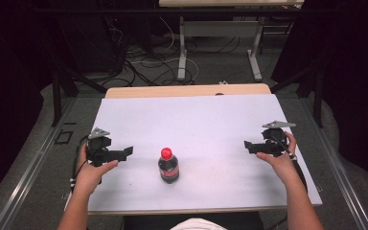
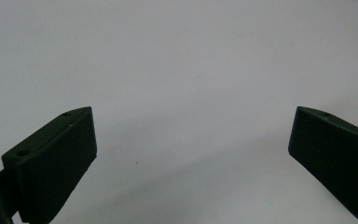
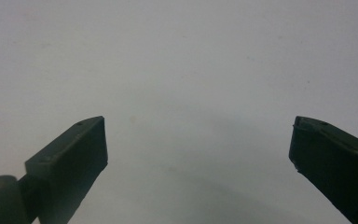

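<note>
Bottle (image 1: 168,166) stood upright on the white surface (image 1: 196,120), near the person's edge and a little left of centre, its red cap (image 1: 166,153) on and dark liquid showing through the body. It was the nearest thing to both tools and was touched by neither.

Left claw (image 1: 127,152) was held just above the surface to the bottle's left, fairly near it, jaws spread wide; in the left gripper view the left claw (image 2: 191,154) had nothing but bare white sheet between its jaws. Right claw (image 1: 247,145) was held well apart from the bottle on the far right, likewise spread, and in the right gripper view the right claw (image 3: 198,158) framed bare surface only.

Risks, as judged: the bottle was tall on a narrow base, so a jaw tip striking it high, at the cap or shoulder, would likely tip it toward the near edge, where it could roll off. A grip on the rounded, smooth body might slip if set off-centre. Both claws pointed inward, and closing on the bottle together could bring them into collision.

Room: open surface lay on all sides of the bottle, widest behind it and to the right. The right hand (image 1: 280,160) sat close to the right edge, with little margin outward.
</note>
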The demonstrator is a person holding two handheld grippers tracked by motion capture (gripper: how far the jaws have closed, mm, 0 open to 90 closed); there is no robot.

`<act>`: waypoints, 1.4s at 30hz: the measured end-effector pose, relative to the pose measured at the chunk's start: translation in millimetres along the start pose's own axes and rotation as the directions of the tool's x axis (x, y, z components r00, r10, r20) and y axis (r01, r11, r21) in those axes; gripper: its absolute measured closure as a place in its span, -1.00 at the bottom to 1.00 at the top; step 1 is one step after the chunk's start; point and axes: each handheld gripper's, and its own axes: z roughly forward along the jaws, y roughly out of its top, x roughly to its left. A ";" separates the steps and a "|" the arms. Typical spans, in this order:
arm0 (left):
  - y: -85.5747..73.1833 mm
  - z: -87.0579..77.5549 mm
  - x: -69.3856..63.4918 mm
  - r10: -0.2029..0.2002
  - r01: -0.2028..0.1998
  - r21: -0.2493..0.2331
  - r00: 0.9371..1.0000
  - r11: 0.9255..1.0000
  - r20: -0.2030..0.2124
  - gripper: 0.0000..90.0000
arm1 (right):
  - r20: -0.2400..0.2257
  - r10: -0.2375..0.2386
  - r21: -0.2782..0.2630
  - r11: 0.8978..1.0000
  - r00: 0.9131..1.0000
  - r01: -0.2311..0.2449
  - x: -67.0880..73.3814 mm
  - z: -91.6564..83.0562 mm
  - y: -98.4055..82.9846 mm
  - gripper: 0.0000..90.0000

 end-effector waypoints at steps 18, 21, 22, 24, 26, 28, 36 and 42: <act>14.8 -16.1 -59.8 0.163 -0.161 -0.025 0.975 0.987 0.149 -0.96 | -0.099 -0.096 -0.085 0.993 0.990 0.087 35.8 -28.3 20.0 -0.87; 14.6 -13.7 -67.4 0.182 -0.181 -0.023 0.969 0.983 0.167 -0.95 | -0.101 -0.114 -0.083 0.991 0.988 0.106 39.1 -27.7 20.4 -0.87; 14.3 -12.9 -70.3 0.181 -0.179 -0.028 0.968 0.983 0.173 -0.94 | -0.109 -0.115 -0.086 0.991 0.987 0.106 41.5 -26.7 20.3 -0.86; 14.4 -12.3 -74.3 0.203 -0.201 -0.031 0.962 0.979 0.182 -0.85 | -0.122 -0.133 -0.080 0.989 0.983 0.124 46.6 -24.1 19.9 -0.86; 13.6 -12.9 -78.8 0.213 -0.212 -0.029 0.959 0.977 0.184 -0.69 | -0.127 -0.144 -0.075 0.988 0.981 0.136 49.8 -22.2 19.4 -0.86; 13.4 -12.5 -83.3 0.221 -0.220 -0.031 0.955 0.975 0.196 -0.67 | -0.129 -0.145 -0.075 0.988 0.981 0.136 51.1 -21.4 19.2 -0.86; 10.5 -5.0 -101.3 0.257 -0.251 -0.053 0.938 0.966 0.234 -0.66 | -0.140 -0.161 -0.065 0.986 0.977 0.153 58.7 -17.5 18.1 -0.86; 5.5 6.7 -108.7 0.269 -0.267 -0.040 0.932 0.963 0.243 -0.66 | -0.143 -0.164 -0.060 0.986 0.976 0.157 61.1 -15.7 17.5 -0.86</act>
